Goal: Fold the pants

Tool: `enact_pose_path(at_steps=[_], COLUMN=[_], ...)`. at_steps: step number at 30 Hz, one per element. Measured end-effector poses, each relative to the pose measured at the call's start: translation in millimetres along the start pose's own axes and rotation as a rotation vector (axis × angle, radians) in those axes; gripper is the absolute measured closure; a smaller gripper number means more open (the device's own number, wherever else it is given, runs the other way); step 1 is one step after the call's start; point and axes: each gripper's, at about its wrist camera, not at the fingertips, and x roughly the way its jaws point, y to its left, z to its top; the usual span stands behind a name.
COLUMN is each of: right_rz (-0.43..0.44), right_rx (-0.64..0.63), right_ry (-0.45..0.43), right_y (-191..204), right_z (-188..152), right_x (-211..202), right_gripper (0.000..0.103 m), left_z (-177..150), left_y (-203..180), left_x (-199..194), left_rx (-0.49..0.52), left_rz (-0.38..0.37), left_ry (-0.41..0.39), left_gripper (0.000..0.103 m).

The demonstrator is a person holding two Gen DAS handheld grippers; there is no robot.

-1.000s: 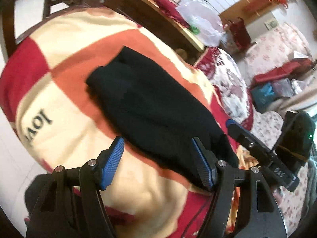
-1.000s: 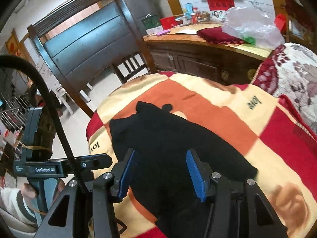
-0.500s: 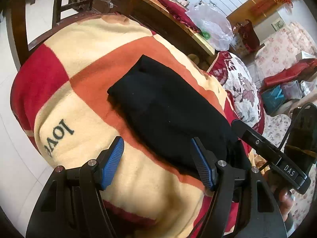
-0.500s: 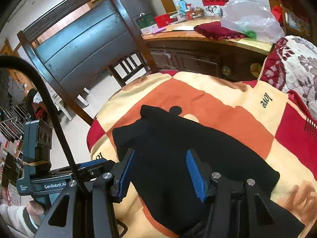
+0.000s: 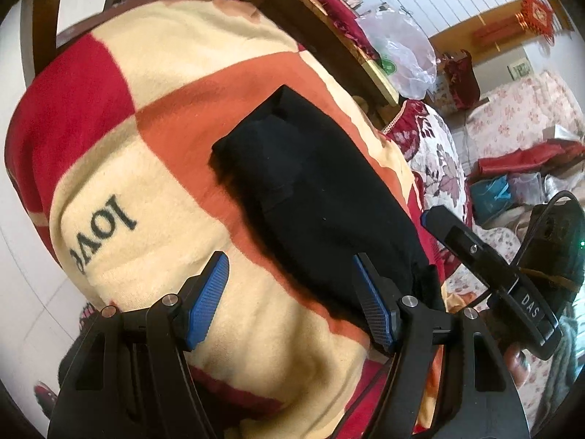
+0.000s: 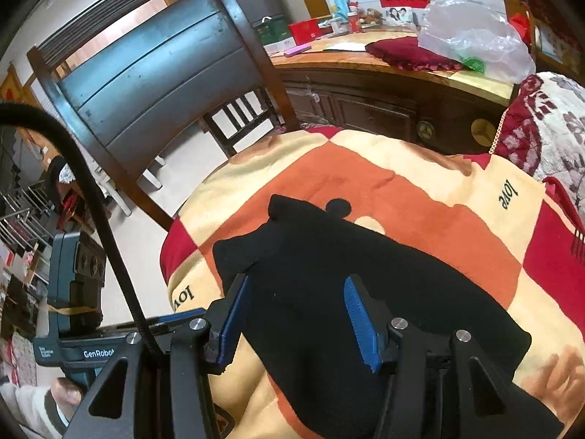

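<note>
Work surface: checkered blanket (image 6: 431,190), bare on far side and both flanks of black folded pants (image 6: 351,278); approach open there. L gripper (image 5: 290,301) and R gripper (image 6: 296,316) both spread, nothing between pads, hovering at pants' near end. Obstacles: wooden chair (image 6: 146,73) back rising close behind blanket's far-left edge; wood cabinet (image 6: 384,98) along far edge w/ plastic bag (image 6: 471,36) on top; floral cushion (image 6: 552,124) hard against right edge.

Daylight was bright and even, shadows soft. Heavy fisheye bending, black vignette at corners. Slight blur toward edges; black pants (image 5: 321,197) lost all detail.
</note>
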Motion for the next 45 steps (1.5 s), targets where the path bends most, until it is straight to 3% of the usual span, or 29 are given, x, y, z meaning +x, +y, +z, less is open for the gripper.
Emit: enact_pose_path(at_steps=[6,23,35,45], right_rz=[0.016,0.011,-0.067,-0.051], right_rx=[0.021,0.059,-0.100,-0.193], right_ry=[-0.020,-0.016,0.116,0.208], right_y=[-0.1,-6.8,-2.6,10.1], right_z=[7.2,23.5,52.9,74.0], right_x=[0.3,22.1,83.3,127.6], right_gripper=[0.052,0.050,0.047,0.047], left_z=[0.9,14.0,20.4,22.9], left_y=[14.1,17.1,20.1,30.7], left_x=[3.4,10.8,13.0,11.9], left_rx=[-0.077,-0.127,-0.123,-0.151], left_rz=[-0.025,-0.054,-0.071,-0.136], left_ry=[0.026,0.010,-0.037,-0.050], left_gripper=[0.035,0.034,0.033,0.033])
